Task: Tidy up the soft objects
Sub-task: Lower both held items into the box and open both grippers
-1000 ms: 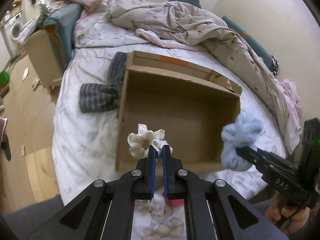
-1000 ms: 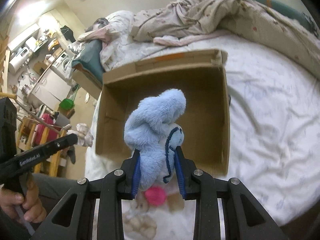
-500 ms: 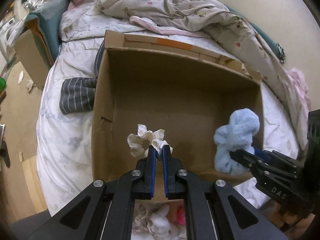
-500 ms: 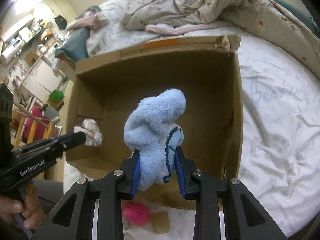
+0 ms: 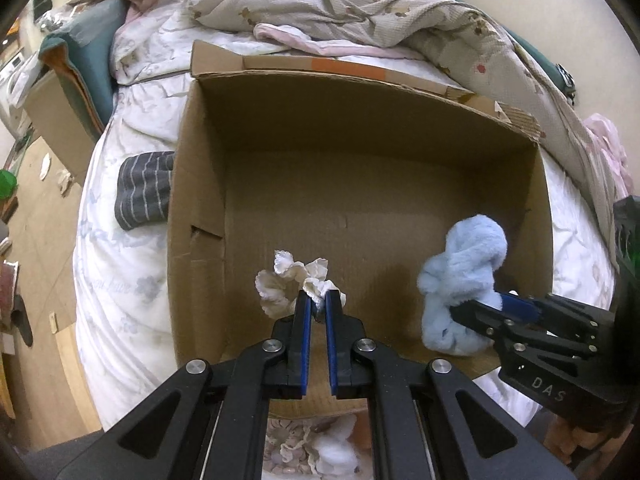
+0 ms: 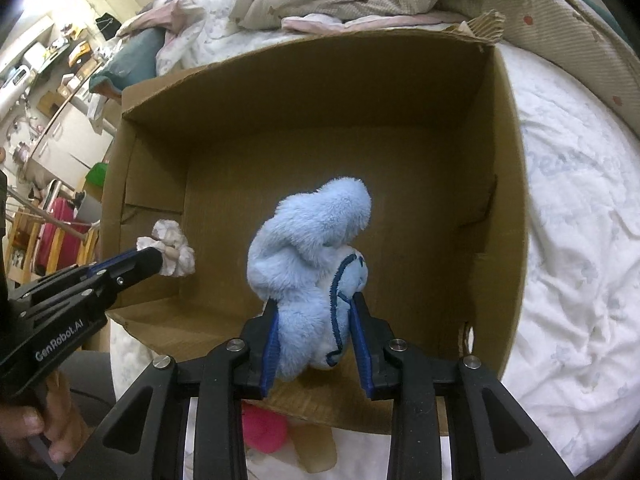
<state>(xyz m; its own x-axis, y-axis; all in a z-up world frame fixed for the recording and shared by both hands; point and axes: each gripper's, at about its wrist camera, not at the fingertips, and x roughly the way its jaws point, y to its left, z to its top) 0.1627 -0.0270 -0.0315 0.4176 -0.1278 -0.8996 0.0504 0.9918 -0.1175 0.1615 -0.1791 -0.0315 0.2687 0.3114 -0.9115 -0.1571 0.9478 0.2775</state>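
An open cardboard box sits on the bed, and both grippers hang over its near edge, pointing steeply down into it. The left gripper has its blue-lined fingers pinched tight on a small cream ruffled piece of fabric, which dangles above the bare box floor toward the near left side. The right gripper is clamped on a fluffy pale blue plush toy with dark blue stitching; the pads press into its lower part while the rest stands up above the fingers, over the near right part of the box. Seen from the left wrist, that blue toy hangs close to the right wall of the box, well apart from the cream piece. A person's hand grips the handle of the left tool at the lower left. On the sheet just near the box lie a bright pink soft thing and some pale ruffled and fluffy white pieces. To the left of the box a grey striped cloth lies on the bed, and at the far side a crumpled beige quilt is heaped.
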